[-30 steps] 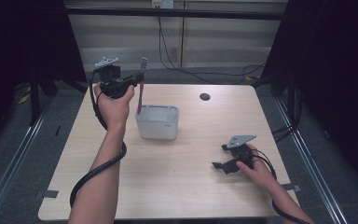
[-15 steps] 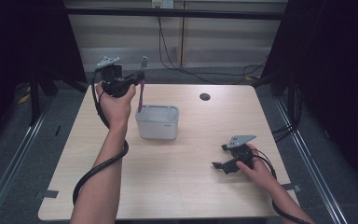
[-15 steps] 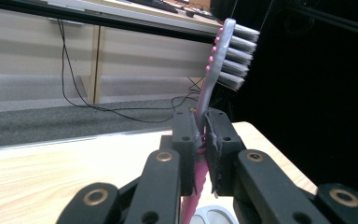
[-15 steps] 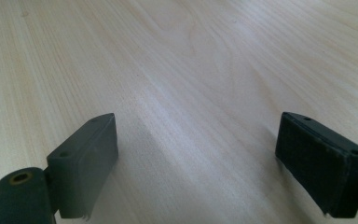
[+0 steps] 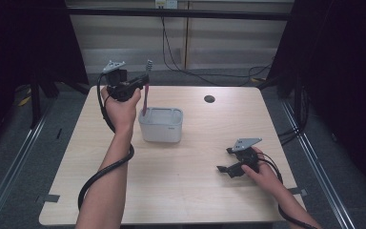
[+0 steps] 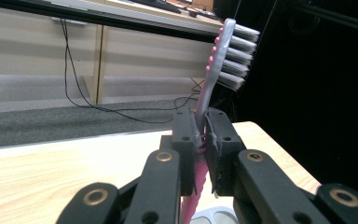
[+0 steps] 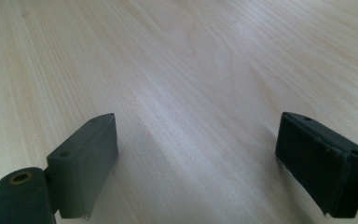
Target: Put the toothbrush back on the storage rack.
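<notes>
A pink and grey toothbrush [image 5: 146, 90] stands upright, bristles on top, with its lower end inside a white holder box [image 5: 161, 125] near the table's middle. My left gripper [image 5: 140, 80] is raised above the box's left end and shut on the toothbrush [image 6: 214, 79] at mid handle; the left gripper [image 6: 202, 140] jaws press on both sides of it. My right gripper [image 5: 225, 169] rests low on the table at the front right, open, and the right gripper [image 7: 198, 163] has only bare wood between its jaws.
A wooden table [image 5: 190, 191] has a small round dark hole [image 5: 209, 99] at the back right. Cables trail from both grippers across and off the table. A dark floor and black curtains surround the table.
The left gripper with the toothbrush has lifted slightly and stayed over the box. The right gripper has not moved.
</notes>
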`<action>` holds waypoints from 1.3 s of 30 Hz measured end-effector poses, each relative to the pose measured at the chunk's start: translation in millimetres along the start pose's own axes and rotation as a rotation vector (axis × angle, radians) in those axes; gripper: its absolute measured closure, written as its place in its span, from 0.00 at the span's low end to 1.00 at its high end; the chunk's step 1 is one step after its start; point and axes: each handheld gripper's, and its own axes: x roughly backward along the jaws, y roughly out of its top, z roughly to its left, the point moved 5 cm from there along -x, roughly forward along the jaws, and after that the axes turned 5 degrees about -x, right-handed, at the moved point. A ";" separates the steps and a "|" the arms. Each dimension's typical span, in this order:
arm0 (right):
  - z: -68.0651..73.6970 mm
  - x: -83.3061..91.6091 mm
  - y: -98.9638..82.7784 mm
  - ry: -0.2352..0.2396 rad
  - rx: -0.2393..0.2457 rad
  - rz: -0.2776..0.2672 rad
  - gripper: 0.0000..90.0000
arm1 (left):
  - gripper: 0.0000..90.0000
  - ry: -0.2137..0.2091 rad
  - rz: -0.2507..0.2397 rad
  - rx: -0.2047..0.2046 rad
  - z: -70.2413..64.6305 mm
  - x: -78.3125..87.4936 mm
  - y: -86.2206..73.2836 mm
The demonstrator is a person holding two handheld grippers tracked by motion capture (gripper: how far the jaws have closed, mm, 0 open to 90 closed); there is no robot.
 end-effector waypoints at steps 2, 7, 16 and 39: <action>0.0 0.0 0.0 0.000 0.000 0.000 0.14 | 0.92 -0.002 -0.001 0.002 0.5 -0.7 -1.7; 0.0 0.0 0.0 0.000 0.000 0.000 0.14 | 0.92 0.004 0.002 0.005 3.4 -2.3 -5.7; 0.0 0.0 0.0 0.000 0.000 0.000 0.14 | 0.92 0.008 0.001 0.006 6.5 -4.1 -11.2; 0.2 0.1 -0.1 0.001 -0.002 0.002 0.14 | 0.92 0.031 0.001 -0.001 12.7 -10.6 -30.0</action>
